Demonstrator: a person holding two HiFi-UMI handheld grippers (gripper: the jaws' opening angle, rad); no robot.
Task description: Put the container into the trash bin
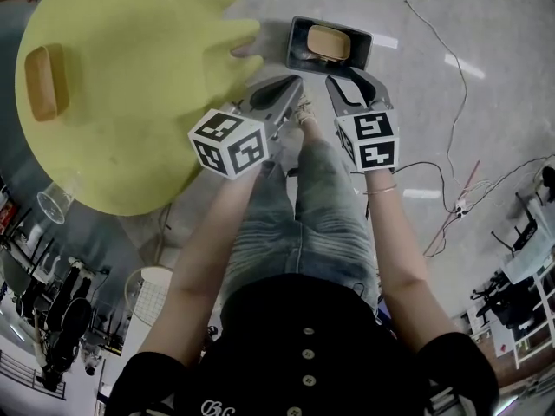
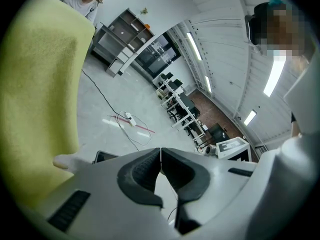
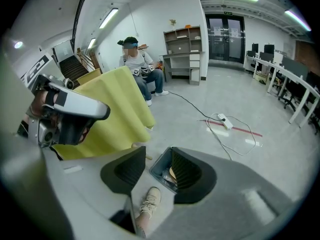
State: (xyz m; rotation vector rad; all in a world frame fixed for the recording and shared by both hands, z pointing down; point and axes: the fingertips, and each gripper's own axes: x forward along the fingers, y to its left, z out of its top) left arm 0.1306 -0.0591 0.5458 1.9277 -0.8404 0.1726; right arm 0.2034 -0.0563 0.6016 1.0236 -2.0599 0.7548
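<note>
Am holding right gripper (image 1: 354, 83) just above trash bin (image 1: 293, 46), jaws gaping wide, empty; container (image 1: 329, 42) lying inside bin. Left gripper (image 1: 293, 83) hanging near bin, pinched closed, empty, likely unneeded.

Tan oblong container (image 1: 329, 42), lying inside the dark rectangular trash bin (image 1: 294, 36), bin upright, open-topped

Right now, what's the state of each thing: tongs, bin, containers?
left tongs: shut, empty
right tongs: open, empty
trash bin: on the floor, uncovered, holds one container
container in bin: lying inside, free of both tongs
container on table: on the yellow cloth, untouched
</note>
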